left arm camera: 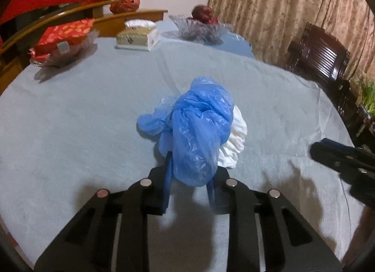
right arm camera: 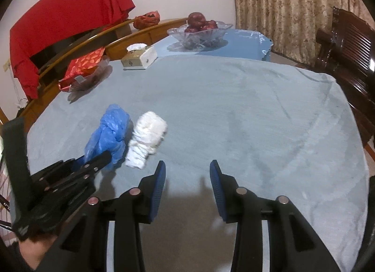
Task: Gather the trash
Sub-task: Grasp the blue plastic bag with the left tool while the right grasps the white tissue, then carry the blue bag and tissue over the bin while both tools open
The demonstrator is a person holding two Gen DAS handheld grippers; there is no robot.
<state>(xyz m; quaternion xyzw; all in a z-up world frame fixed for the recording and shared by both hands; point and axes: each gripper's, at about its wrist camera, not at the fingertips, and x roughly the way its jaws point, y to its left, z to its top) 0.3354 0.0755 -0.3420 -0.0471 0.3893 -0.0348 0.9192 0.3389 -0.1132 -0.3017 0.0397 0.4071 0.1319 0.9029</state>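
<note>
A crumpled blue plastic bag (left arm camera: 199, 126) lies on the pale blue tablecloth (left arm camera: 82, 112), with a crumpled white wad (left arm camera: 234, 138) right beside it. My left gripper (left arm camera: 189, 178) has its blue-padded fingers around the near end of the bag, gripping it. In the right wrist view the bag (right arm camera: 110, 133) and the white wad (right arm camera: 146, 139) lie left of centre, with the left gripper (right arm camera: 93, 162) at the bag. My right gripper (right arm camera: 187, 171) is open and empty, over bare cloth to the right of the wad. It shows at the right edge of the left wrist view (left arm camera: 344, 159).
At the far side stand a tissue box (left arm camera: 138, 37), a glass bowl of red fruit (left arm camera: 199, 26), and a dish with red packets (left arm camera: 61, 42). A wooden rail (left arm camera: 70, 17) runs behind the table. A dark wooden chair (left arm camera: 321, 56) stands at the right edge.
</note>
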